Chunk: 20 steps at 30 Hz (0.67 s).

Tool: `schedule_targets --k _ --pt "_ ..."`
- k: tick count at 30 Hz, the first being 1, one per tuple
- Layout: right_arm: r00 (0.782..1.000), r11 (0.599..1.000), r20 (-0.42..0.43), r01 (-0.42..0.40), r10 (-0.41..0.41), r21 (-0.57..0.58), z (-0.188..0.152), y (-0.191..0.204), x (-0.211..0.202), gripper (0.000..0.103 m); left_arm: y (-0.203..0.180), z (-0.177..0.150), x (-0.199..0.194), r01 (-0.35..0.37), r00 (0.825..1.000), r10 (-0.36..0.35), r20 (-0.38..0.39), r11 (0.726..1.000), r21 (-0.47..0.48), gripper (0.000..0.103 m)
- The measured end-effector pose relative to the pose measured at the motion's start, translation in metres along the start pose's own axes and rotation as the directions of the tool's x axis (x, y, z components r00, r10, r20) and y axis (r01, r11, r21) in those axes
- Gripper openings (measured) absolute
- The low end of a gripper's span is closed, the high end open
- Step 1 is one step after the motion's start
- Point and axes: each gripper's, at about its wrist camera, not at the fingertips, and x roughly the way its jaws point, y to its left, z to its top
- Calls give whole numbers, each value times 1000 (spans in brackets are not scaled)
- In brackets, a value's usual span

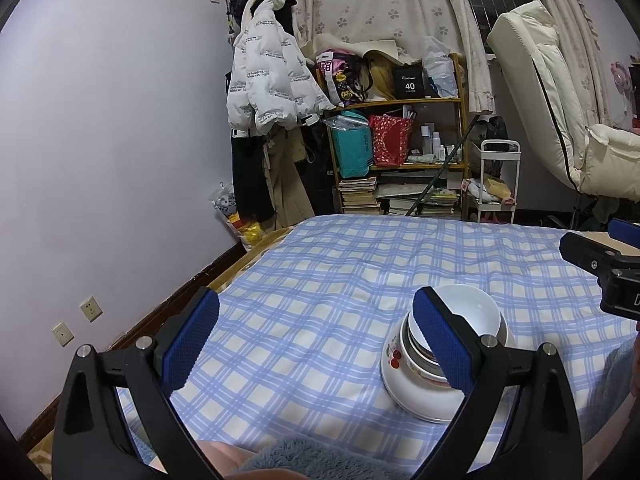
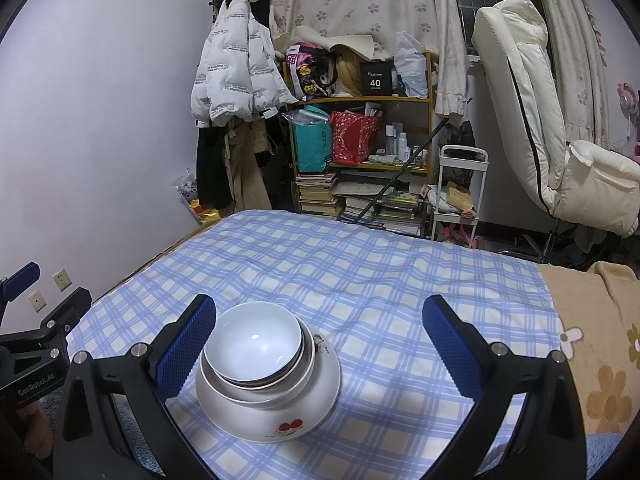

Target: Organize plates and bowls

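A stack of dishes stands on the blue checked cloth (image 2: pixel 360 280): a white bowl (image 2: pixel 253 341) on top, a smaller plate under it, and a large white plate with a cherry print (image 2: pixel 280 412) at the bottom. In the left wrist view the same white bowl (image 1: pixel 472 312) and cherry plate (image 1: pixel 416 396) lie partly behind my right-hand finger. My left gripper (image 1: pixel 316 340) is open above the cloth, to the left of the stack. My right gripper (image 2: pixel 320 348) is open too, its left finger (image 2: pixel 186 350) beside the stack's left rim. Neither holds anything.
The cloth covers a bed whose left edge runs along the purple wall (image 1: pixel 100 140). A tan flowered blanket (image 2: pixel 600 340) lies at the right. Beyond the bed are a cluttered shelf (image 2: pixel 360 132), hung coats (image 1: pixel 268 80), a white trolley (image 2: pixel 460 188) and a cream chair (image 2: pixel 540 100).
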Motion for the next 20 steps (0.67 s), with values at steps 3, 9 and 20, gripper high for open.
schedule_targets --k 3,9,20 --pt "1000 1000 0 0 0 0 0 0 0 103 0 0 1 2 1000 -2 0 1000 0 96" --pt "1000 1000 -1 0 0 1 0 -1 0 103 0 0 0 0 1000 0 2 1000 1 96" --pt "1000 1000 -1 0 0 -1 1 -2 -1 103 0 1 -2 -8 1000 8 9 1000 -4 96"
